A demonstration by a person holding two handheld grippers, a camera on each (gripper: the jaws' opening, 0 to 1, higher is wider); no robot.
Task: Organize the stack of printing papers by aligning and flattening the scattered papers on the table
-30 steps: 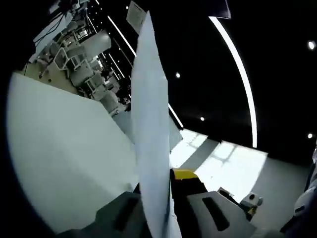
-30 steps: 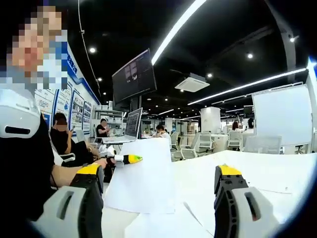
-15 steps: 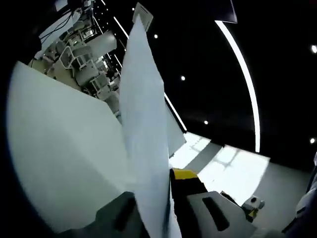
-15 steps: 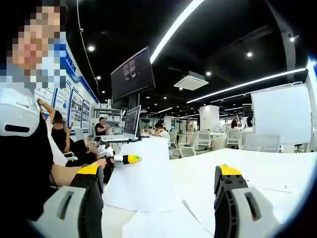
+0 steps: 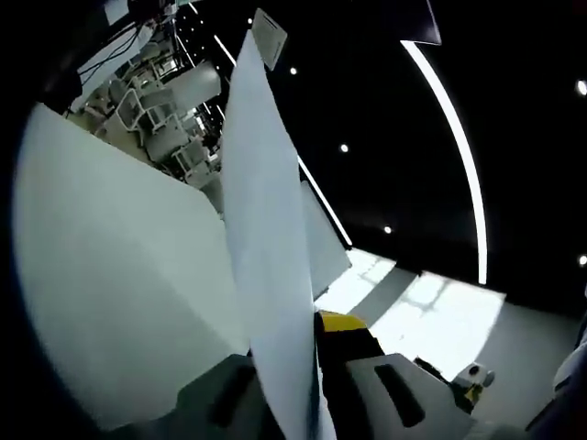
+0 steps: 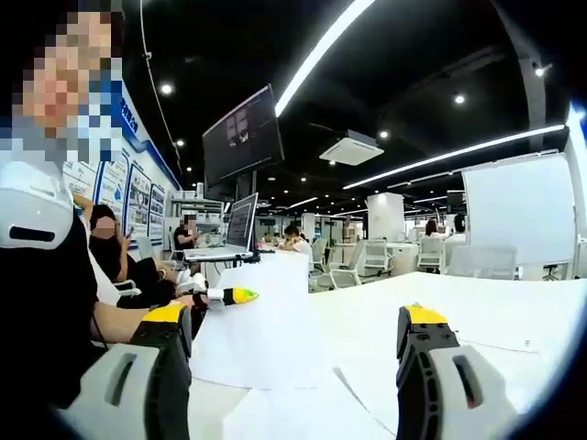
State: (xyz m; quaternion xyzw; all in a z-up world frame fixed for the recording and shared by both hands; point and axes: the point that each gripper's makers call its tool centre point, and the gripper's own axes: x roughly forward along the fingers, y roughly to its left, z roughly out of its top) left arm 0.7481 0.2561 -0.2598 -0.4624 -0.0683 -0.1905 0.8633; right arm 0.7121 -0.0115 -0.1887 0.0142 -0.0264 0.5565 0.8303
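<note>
The left gripper (image 6: 218, 296) pinches a paper sheet (image 6: 260, 323) standing up at 10 o'clock from the right gripper (image 6: 293, 344), whose jaws gape wide, empty.

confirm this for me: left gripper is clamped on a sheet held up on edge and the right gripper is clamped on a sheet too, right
Not quite. The left gripper is clamped on the upright sheet, but the right gripper view shows the right gripper open, holding nothing, above the papers on the table.
</note>
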